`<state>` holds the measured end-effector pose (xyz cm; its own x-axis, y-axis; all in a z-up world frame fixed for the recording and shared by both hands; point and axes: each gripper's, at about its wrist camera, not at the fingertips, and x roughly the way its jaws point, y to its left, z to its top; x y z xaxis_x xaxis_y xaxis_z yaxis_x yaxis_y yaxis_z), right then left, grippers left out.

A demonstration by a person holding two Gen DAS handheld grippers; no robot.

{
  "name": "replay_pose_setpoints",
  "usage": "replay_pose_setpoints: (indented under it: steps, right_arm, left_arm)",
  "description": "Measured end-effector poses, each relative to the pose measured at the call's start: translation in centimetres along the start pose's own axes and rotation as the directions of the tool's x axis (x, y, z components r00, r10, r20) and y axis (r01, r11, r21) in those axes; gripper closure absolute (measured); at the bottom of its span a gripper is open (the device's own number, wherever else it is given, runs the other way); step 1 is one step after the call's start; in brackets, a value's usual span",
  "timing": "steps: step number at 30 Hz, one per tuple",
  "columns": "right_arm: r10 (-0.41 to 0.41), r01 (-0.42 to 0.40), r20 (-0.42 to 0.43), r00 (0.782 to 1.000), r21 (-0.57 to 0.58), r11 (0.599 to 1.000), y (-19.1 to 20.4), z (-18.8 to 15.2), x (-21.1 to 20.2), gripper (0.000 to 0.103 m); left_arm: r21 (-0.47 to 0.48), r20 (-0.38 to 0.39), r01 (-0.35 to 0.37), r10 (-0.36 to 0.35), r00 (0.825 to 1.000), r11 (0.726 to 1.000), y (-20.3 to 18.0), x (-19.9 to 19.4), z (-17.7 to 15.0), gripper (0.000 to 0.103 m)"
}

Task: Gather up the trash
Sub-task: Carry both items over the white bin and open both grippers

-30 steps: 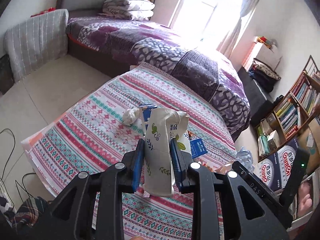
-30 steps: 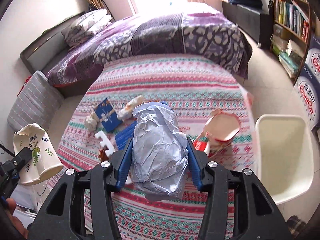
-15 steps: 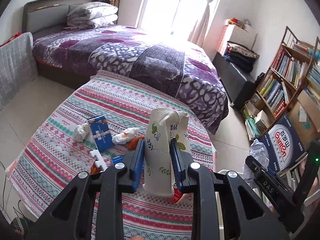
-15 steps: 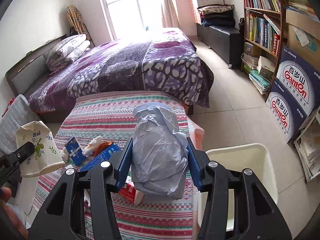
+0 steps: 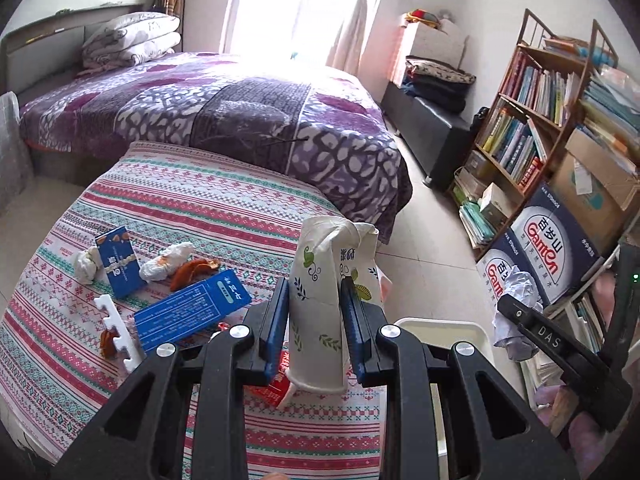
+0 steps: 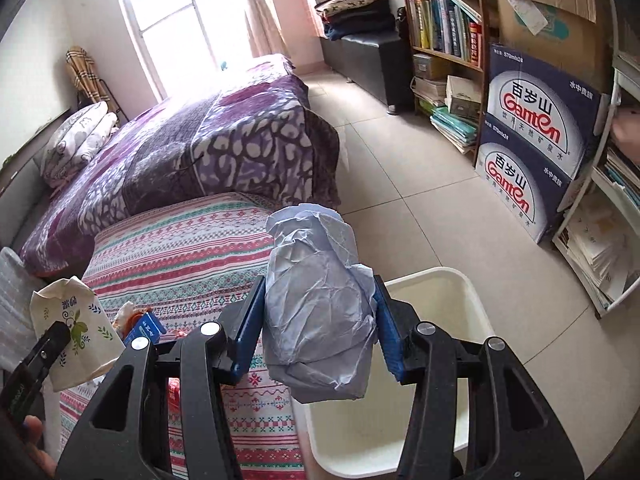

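Paper, crumpled grey-blue wad (image 6: 320,312) pinched in right tool (image 6: 318,324), just above-left of white bin (image 6: 472,300) | left tool (image 5: 316,316) pinching squashed paper cup (image 5: 324,304) over striped surface (image 5: 200,200) | risk: early release drops wad beside bin rim.

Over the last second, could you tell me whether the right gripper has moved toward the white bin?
Yes. The right gripper, holding crumpled paper, swung right off the striped table to hang over the white bin.

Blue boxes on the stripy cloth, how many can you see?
2. A small upright blue box sits at the left; a bigger flat blue box lies nearer the left gripper. More could be hidden behind it.
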<state>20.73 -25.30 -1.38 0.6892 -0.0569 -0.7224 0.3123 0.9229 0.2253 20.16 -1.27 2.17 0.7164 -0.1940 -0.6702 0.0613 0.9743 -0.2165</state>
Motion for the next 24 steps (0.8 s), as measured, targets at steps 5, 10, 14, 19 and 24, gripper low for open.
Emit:
replay_pose_setpoints:
  steps: [5, 10, 14, 19, 24]
  right_arm:
    - [-0.025, 0.027, -0.032, 0.999, 0.068, 0.997, -2.8, 0.2, 0.5, 0.054]
    - [-0.042, 0.05, -0.062, 0.997, 0.126, 0.991, -5.4, 0.0, 0.6, 0.052]
    - [-0.061, 0.069, -0.051, 0.997, 0.174, 0.982, -7.3, 0.1, 0.1, 0.03]
    - [-0.097, 0.102, -0.033, 0.995, 0.234, 0.967, -9.8, 0.3, -0.5, 0.019]
    - [-0.134, 0.136, -0.026, 0.991, 0.273, 0.952, -11.8, 0.5, -1.1, 0.016]
  left_arm:
    - [0.029, -0.014, 0.034, -0.034, 0.999, 0.999, -2.5, 0.6, -0.4, 0.076]
    - [0.076, -0.039, 0.069, -0.066, 0.997, 0.995, -5.2, 1.4, -1.3, 0.076]
    - [0.105, -0.068, 0.097, -0.09, 0.994, 0.99, -7.0, 2.2, -2.1, 0.076]
    - [0.126, -0.105, 0.132, -0.119, 0.987, 0.983, -9.0, 3.0, -2.8, 0.076]
    - [0.148, -0.145, 0.163, -0.142, 0.979, 0.975, -10.9, 3.7, -3.5, 0.076]
